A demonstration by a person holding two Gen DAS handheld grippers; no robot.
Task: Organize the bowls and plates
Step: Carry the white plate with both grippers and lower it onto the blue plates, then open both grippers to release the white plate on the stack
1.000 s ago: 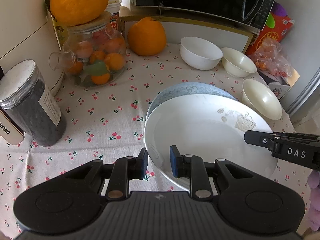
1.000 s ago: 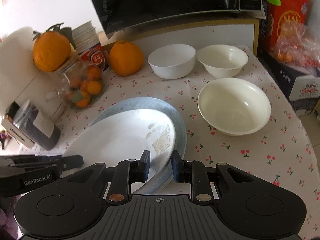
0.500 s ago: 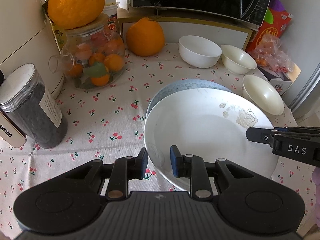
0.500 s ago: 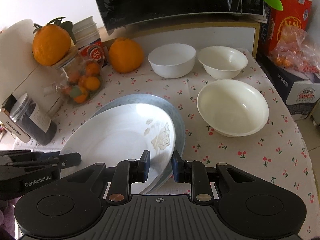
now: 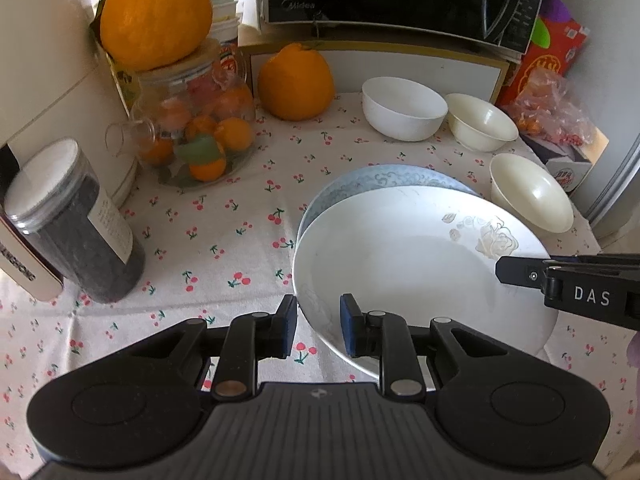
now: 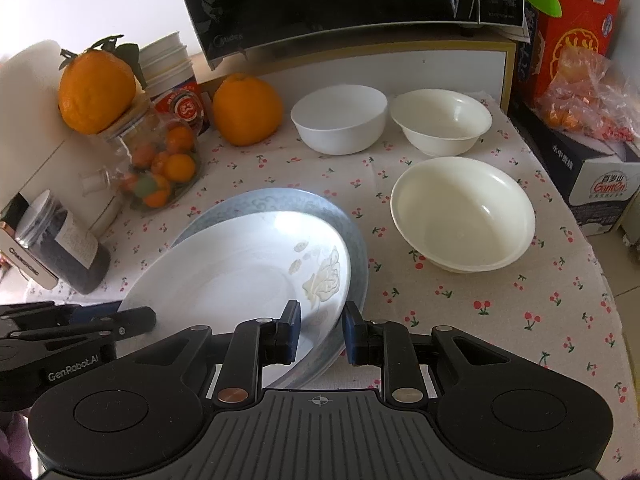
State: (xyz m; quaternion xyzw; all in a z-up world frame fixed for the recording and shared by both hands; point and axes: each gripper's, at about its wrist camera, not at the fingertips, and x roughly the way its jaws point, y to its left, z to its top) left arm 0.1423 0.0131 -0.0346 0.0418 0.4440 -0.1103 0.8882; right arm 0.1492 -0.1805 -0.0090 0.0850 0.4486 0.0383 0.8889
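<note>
Both grippers, left point(image 5: 318, 330) and right point(image 6: 320, 332), were clamped on opposite rims of the white plate point(image 5: 400, 264), which lay over the blue plate point(image 6: 272, 202). Beyond stood three bowls point(image 6: 462, 212) on the tablecloth point(image 5: 224, 236).

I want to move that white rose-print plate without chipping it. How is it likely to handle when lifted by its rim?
The white rose-print plate looks glazed and glossy, so probably slippery at the rim. It seems rigid ceramic, likely fragile if knocked against the blue-patterned plate under it. Wide and shallow, it would probably tilt if held at one edge only.
</note>
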